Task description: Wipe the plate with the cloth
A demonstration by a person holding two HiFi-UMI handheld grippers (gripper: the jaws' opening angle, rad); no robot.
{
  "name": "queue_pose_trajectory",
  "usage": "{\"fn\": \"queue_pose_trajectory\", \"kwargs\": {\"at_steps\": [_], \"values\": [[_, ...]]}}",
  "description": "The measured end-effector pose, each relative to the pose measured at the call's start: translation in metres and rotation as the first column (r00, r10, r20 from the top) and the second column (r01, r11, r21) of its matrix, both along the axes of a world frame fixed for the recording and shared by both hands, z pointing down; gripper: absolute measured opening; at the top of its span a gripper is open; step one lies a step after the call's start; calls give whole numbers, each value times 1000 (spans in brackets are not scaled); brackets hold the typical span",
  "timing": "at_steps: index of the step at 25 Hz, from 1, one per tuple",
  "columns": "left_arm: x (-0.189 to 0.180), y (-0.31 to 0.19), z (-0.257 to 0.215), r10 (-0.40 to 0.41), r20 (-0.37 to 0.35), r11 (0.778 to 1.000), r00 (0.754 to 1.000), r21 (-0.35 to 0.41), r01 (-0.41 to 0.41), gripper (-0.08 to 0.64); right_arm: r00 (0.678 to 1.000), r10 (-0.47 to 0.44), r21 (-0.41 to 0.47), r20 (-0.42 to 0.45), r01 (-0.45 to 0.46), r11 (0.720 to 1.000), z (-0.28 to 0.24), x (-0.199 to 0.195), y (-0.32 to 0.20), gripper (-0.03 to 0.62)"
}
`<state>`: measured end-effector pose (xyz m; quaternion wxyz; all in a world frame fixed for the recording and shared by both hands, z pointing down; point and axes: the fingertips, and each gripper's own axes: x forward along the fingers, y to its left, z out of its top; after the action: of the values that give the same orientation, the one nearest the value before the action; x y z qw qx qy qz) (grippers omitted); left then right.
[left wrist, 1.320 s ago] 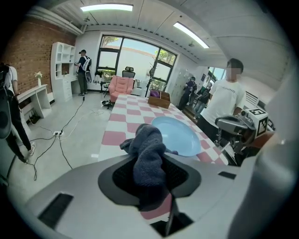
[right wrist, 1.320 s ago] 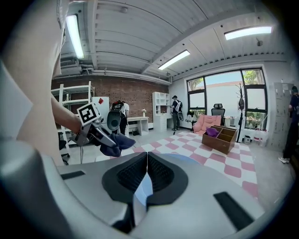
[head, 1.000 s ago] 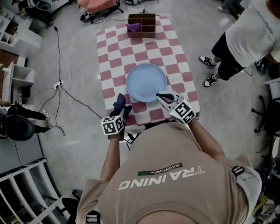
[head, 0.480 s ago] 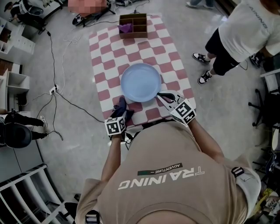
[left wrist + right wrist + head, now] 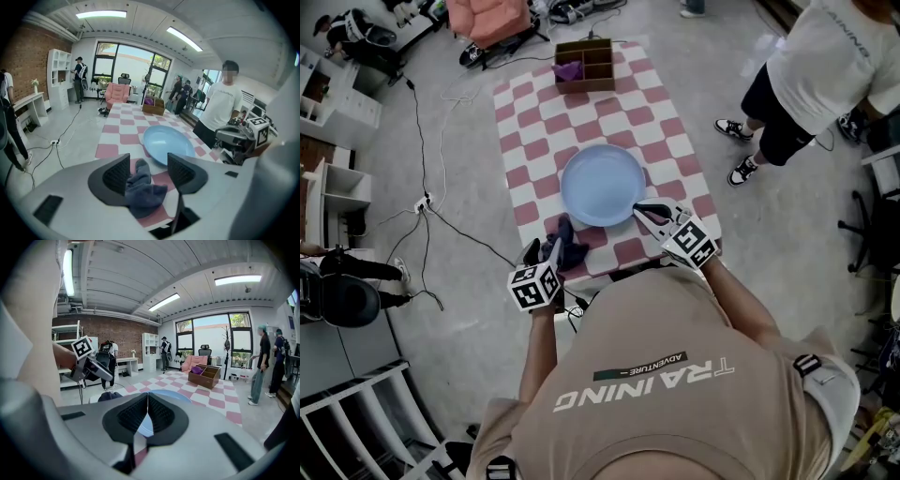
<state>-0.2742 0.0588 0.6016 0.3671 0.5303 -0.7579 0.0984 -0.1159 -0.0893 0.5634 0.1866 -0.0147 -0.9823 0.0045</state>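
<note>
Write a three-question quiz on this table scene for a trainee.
1. True or false: the cloth lies on the plate.
2. What does the wooden box hold? A) a purple thing B) a cup C) nothing
3. Which gripper's jaws are together?
Key: 1 false: it lies on the checked table cover beside the plate, between the jaws of the left gripper, which have just been opening and do not press it. 2 A. 3 the right gripper.
</note>
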Motion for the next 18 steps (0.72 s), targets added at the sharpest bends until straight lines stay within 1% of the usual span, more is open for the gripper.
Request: {"fn": "queue_pose_trajectory", "kwargs": {"at_steps": [4,6,7,8,9,10,11,12,13,14,15,18], "values": [[-2,-29,-39,21,72,996,997,83,-27,256,1000,12,27,15,-13,1000,-10,4,-10,18],[0,-43,-61,42,125,990,991,126,-58,255,1000,9,49,18,-10,999,-17,6,-16,18],[2,-50,-74,50,161,985,986,158,-75,229,1000,5,60,18,-6,998,-21,7,-18,18],[3,-57,-89,52,204,976,978,198,-93,152,1000,3,71,22,-4,997,-25,7,-21,18],[6,-64,-107,48,254,962,966,248,-113,84,1000,4,81,29,-6,997,-31,8,-24,18],[9,-69,-127,42,306,942,951,305,-140,35,999,8,86,41,-11,996,-39,9,-28,18],[14,-74,-148,34,356,915,934,364,-172,15,998,14,85,54,-19,996,-48,9,-31,18],[19,-78,-169,24,400,887,916,415,-204,15,998,21,77,66,-26,997,-59,10,-34,18],[24,-81,-188,15,434,865,901,447,-230,15,997,27,67,74,-32,997,-71,10,-36,18],[28,-84,-202,11,457,851,890,463,-248,15,996,29,61,83,-34,998,-83,9,-37,18],[30,-88,-212,9,469,842,883,472,-260,15,995,29,63,97,-35,997,-97,8,-39,18],[35,-100,-228,20,472,829,881,485,-278,15,989,16,78,145,-28,997,-127,3,-41,18]]}}
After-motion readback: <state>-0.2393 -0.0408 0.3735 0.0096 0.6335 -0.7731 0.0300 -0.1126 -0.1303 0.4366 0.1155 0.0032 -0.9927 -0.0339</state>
